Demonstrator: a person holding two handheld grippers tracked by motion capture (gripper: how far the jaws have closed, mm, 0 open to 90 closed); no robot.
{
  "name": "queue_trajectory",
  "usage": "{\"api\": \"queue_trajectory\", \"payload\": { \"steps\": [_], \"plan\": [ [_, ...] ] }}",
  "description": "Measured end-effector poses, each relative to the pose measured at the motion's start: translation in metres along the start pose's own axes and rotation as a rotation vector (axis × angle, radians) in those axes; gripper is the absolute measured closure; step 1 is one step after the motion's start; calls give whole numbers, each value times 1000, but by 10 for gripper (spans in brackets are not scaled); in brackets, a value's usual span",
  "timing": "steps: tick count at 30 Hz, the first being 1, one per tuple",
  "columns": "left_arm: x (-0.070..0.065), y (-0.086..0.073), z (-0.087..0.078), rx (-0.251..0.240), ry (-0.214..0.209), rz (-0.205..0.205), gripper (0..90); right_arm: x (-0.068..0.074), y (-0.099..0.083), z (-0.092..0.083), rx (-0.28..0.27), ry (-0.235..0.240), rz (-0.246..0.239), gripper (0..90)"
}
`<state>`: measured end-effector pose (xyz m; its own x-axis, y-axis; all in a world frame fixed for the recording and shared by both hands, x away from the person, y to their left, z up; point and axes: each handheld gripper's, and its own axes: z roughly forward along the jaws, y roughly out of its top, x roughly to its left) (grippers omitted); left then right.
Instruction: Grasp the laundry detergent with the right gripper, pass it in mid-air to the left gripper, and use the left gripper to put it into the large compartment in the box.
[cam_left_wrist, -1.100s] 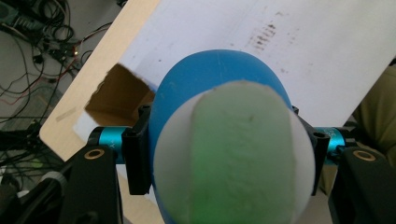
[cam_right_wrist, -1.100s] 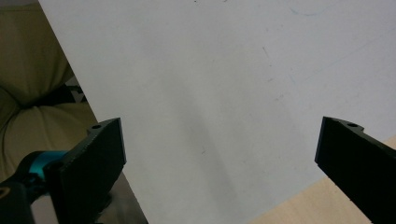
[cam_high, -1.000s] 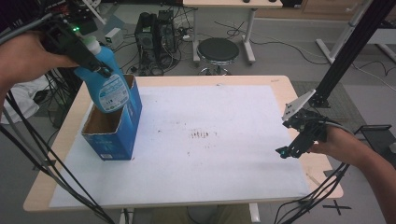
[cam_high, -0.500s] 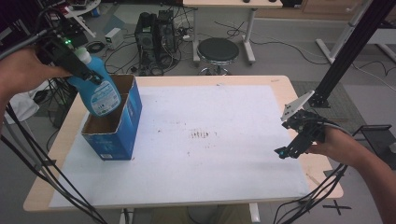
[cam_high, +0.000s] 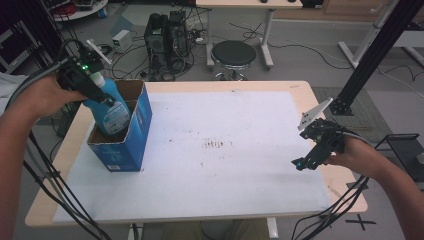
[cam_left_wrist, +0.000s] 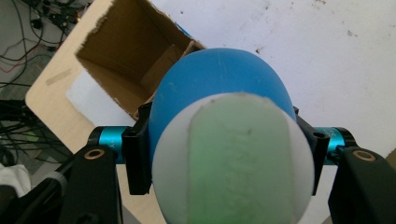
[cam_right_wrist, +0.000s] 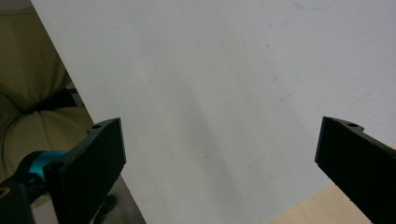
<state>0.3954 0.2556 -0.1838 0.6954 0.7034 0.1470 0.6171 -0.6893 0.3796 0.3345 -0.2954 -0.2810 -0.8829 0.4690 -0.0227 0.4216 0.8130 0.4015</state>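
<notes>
- Cardboard box (cam_high: 125, 145) at table's (cam_high: 300, 92) left, on paper sheet (cam_high: 240, 170).
- Bottle (cam_high: 111, 112) partly inside box.
- Stool (cam_high: 232, 52) behind table; computer tower (cam_high: 167, 35) to stool's left.

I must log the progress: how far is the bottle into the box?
Done: the left gripper is clamped on the blue bottle, whose base is inside the open blue box. In hand: lowering it. Left: release it. The right gripper hangs open over the white sheet.

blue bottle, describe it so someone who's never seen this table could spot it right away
On the white-covered table, look to the left edge for the open blue cardboard box. The blue bottle stands in its top, held at the neck by the left tongs. Its white cap and round label set it apart from the box.
</notes>
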Motion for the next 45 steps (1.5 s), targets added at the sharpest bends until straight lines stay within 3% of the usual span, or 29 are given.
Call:
{"api": "queue_trajectory", "payload": {
  "steps": [6,8,9,15,16,17,18,32,38,39,42,45],
  "plan": [
    [0,-9,29,39,-22,5,377,1,0,7,-4,18,13,8],
    [4,-11,37,84,-35,49,377,0,0,8,-4,20,12,8],
    [1,-13,43,60,-36,16,377,0,1,11,-5,23,8,8],
    [1,-19,65,68,-42,19,377,1,1,17,-9,35,11,8],
    [4,-19,66,97,-37,64,377,1,1,17,-9,35,11,8],
    [1,-21,70,71,-40,23,377,1,1,17,-9,36,11,8],
    [2,-22,73,64,-37,20,377,0,1,17,-8,35,17,8],
    [1,-31,101,100,-66,22,376,-1,0,14,-12,35,18,8],
    [3,-31,103,91,-76,3,375,-1,-2,13,-6,33,20,8],
    [4,-31,102,102,-74,16,375,-1,-3,14,-9,37,21,8],
    [4,-30,104,91,-64,-13,372,0,-3,14,-9,36,16,8],
    [5,-29,102,98,-57,-14,333,1,-3,14,-8,36,12,8]
  ]
}}
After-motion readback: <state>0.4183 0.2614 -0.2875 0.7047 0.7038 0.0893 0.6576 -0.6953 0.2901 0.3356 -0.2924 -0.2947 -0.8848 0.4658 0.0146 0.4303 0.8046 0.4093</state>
